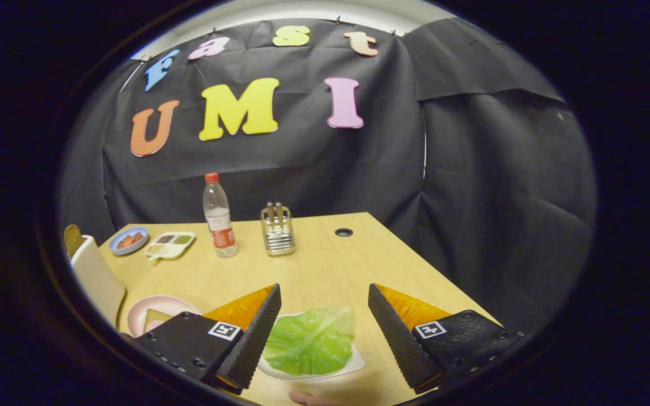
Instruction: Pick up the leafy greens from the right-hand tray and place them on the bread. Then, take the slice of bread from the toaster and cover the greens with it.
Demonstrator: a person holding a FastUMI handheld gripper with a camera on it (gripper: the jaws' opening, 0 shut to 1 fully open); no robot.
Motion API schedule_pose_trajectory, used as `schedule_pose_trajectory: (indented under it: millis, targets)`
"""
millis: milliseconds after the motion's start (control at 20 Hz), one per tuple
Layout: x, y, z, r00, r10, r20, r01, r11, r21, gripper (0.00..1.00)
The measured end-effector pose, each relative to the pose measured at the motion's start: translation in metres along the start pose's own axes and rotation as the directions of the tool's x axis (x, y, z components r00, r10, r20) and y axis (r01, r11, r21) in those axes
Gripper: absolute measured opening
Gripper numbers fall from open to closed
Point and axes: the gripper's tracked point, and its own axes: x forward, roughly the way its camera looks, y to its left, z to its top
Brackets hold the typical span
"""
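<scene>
Gripper (323, 304): fingers spread wide, holding nothing and touching nothing. The leafy greens (311, 340) lie on a white tray (354, 361) on the wooden table (325, 265), seen between the two fingers and below them. To the left, a pink plate (153, 312) carries a slice of bread (156, 320). Beyond the fingers stand a water bottle (219, 217) and a wire rack (277, 229), apart from each other.
</scene>
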Motion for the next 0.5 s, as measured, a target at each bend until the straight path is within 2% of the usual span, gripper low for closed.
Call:
schedule_pose_trajectory:
  millis: [100,300,500]
  targets:
    - [0.022,-0.009,-0.017,0.998,-0.029,-0.057,0.027,0.999,-0.039,0.96]
    - [0.048,-0.006,-0.049,0.984,-0.013,-0.176,0.002,0.998,-0.063,0.96]
    - [0.058,-0.01,-0.074,0.96,-0.036,-0.276,0.007,0.994,-0.107,0.96]
